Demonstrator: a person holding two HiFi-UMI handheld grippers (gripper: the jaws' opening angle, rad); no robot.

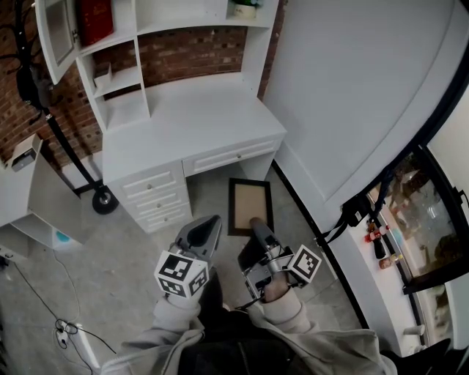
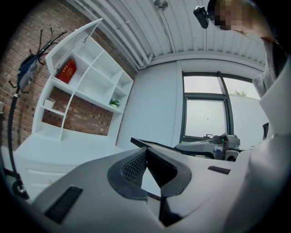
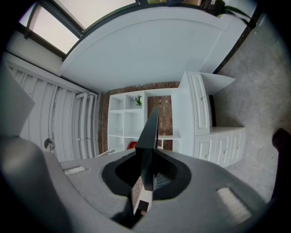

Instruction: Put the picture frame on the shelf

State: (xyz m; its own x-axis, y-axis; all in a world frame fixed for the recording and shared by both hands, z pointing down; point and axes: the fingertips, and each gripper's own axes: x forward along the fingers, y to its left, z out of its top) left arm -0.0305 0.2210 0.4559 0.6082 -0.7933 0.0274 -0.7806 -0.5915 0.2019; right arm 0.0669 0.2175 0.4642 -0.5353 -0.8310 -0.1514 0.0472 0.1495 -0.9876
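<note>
A dark picture frame (image 1: 249, 206) with a tan inside hangs over the floor in front of the white desk (image 1: 183, 121). My right gripper (image 1: 258, 225) is shut on its near edge. In the right gripper view the picture frame (image 3: 149, 136) stands edge-on between the jaws of my right gripper (image 3: 146, 175). To the left of the frame my left gripper (image 1: 211, 221) is apart from it; in the left gripper view the left gripper (image 2: 145, 152) has its tips together with nothing between them. The white shelf unit (image 1: 124, 80) stands on the desk's back, and the shelf unit (image 2: 82, 91) appears ahead in the left gripper view.
A red box (image 1: 95, 18) sits in an upper shelf compartment, and a small plant (image 1: 244, 7) sits on the shelf to the right. A black stand (image 1: 102, 199) rises left of the desk drawers (image 1: 154, 194). A white wall (image 1: 352, 95) runs along the right. Cables (image 1: 66, 329) lie on the floor.
</note>
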